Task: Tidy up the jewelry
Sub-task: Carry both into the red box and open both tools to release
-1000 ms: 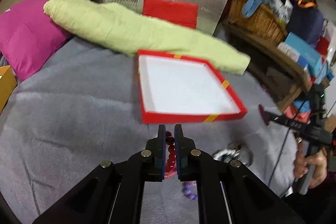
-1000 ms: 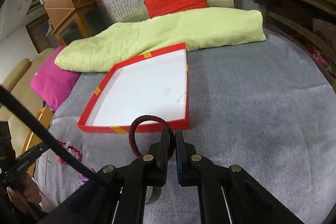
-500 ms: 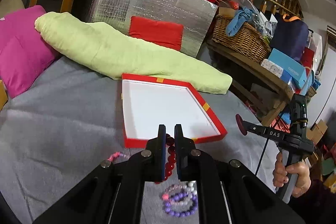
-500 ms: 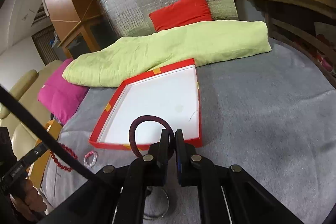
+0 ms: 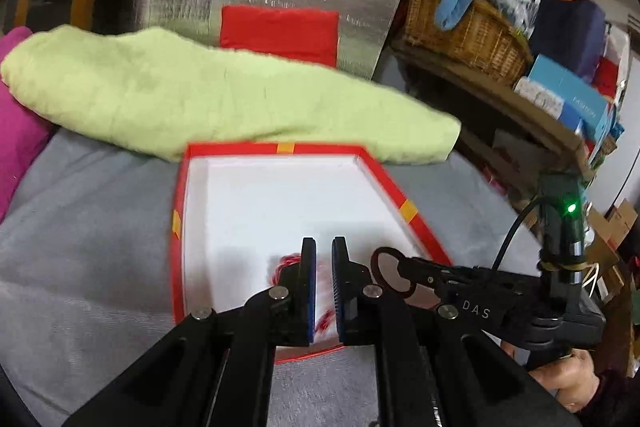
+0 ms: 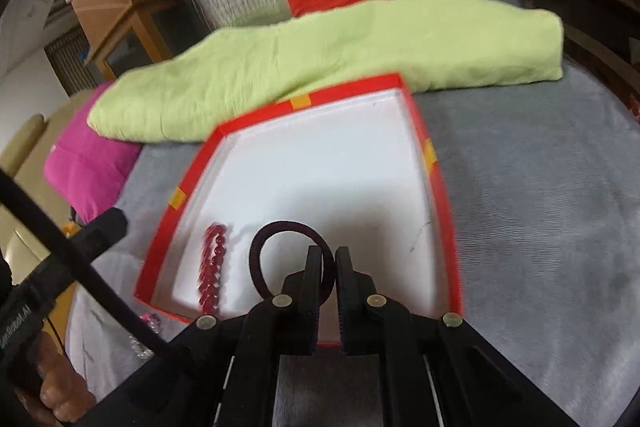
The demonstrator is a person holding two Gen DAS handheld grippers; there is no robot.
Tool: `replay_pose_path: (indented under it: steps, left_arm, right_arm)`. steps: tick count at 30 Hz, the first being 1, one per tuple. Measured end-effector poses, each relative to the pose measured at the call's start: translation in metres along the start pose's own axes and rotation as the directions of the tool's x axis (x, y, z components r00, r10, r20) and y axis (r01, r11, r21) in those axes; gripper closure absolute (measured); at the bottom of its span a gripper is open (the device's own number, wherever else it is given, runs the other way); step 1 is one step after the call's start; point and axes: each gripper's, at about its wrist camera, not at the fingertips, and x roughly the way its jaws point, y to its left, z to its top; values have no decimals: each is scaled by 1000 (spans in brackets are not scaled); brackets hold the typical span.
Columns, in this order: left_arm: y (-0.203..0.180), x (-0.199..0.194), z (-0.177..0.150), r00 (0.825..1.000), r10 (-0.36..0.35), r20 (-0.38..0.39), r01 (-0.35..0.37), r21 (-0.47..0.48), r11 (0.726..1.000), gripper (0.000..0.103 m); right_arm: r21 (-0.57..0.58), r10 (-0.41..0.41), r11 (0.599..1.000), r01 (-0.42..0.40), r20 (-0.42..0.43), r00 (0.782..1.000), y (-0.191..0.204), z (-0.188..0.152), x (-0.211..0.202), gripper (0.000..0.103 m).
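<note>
So the left claw (image 5: 323,247) is sitting with its jaws a little apart now and nothing between them, whereas half a second back it was carrying the red bead bracelet (image 6: 212,263) pinched up over the grey bed cover (image 6: 540,207). That bracelet is now lying inside the red box (image 6: 308,95), near the box's left wall at the front end, so I'm reading that as one piece delivered. The right claw (image 6: 328,259) is hovering over the front of the same box with the dark hair-tie ring (image 6: 280,227) hanging between its jaws; the jaws are showing a narrow gap, and I honestly can't tell if they're still gripping it or already letting go. If it drops, it should land just beside the beads. Hard-to-see stuff: from the left camera the beads are mostly hidden behind the claw's own fingers and smeared by motion blur. A purple bead bracelet (image 6: 150,319) and something silvery are peeking out just outside the box's front left corner, half cut off by the other tool's cable, so there's probably more to collect.
</note>
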Motion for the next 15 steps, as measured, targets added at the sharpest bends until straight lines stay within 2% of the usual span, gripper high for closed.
replay_pose_path:
  steps: [2,4,6,8,9,10,15]
  left_arm:
    - [3,12,-3,998,33,-46,-33,-7,999,95]
    - [8,19,-6,995,57,-80,-59,-23,998,94]
    - [10,19,-9,994,72,-88,-74,-27,997,87]
    - [7,14,-12,990,115,-86,-116,-3,993,58]
    - [6,10,-13,987,137,-79,-136,11,991,53]
    - [4,3,-15,984,167,-62,-165,33,986,49]
    - [4,-29,-25,968,250,-36,-248,55,967,46]
  right_arm:
    - [-12,-16,1000,16,-20,1000,0,1,6,94]
    - [-9,-31,999,31,-26,999,-2,2,6,80]
    - [12,-25,1000,26,-18,1000,-7,2,2,71]
    - [24,-16,1000,16,7,1000,-11,3,-9,70]
    - [23,-16,1000,15,13,1000,-11,3,-14,70]
    - [22,-12,1000,12,17,1000,-12,2,-19,70]
    - [-9,10,1000,-10,21,1000,-11,-7,-46,70]
